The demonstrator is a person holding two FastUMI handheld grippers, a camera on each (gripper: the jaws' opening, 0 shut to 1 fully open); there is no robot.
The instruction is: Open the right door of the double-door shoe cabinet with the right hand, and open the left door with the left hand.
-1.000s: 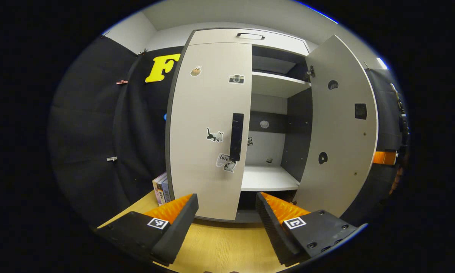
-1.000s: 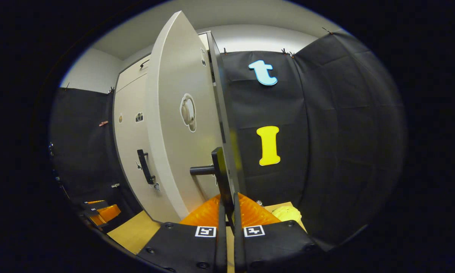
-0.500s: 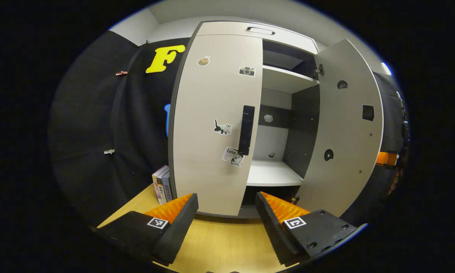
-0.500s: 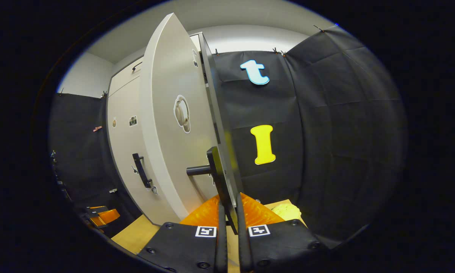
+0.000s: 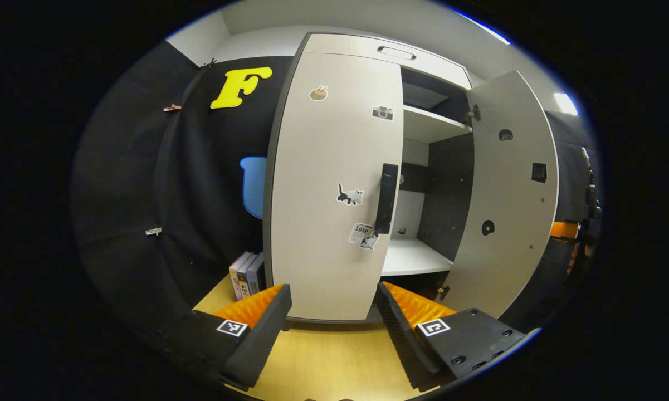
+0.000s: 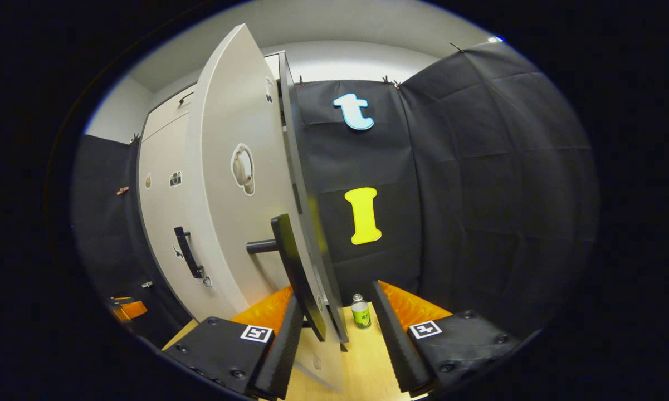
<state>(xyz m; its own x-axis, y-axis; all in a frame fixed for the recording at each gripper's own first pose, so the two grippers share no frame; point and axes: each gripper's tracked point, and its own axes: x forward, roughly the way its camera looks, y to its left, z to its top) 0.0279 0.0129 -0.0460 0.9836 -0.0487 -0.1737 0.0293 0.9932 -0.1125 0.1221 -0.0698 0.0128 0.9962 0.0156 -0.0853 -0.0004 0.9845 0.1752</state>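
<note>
Left hand-held gripper (image 5: pixel 334 312) is wide open and holds nothing. It hangs low in front of the left door (image 5: pixel 334 184), which is shut. That door's handle (image 5: pixel 387 199) stands straight up and down, above the gripper and a bit to its right, so the fingers must go up and close from the sides. Right hand-held gripper (image 6: pixel 334 328) is open too, with the right door's handle (image 6: pixel 295 273) between its fingers. The right door (image 5: pixel 509 195) is swung wide open.
</note>
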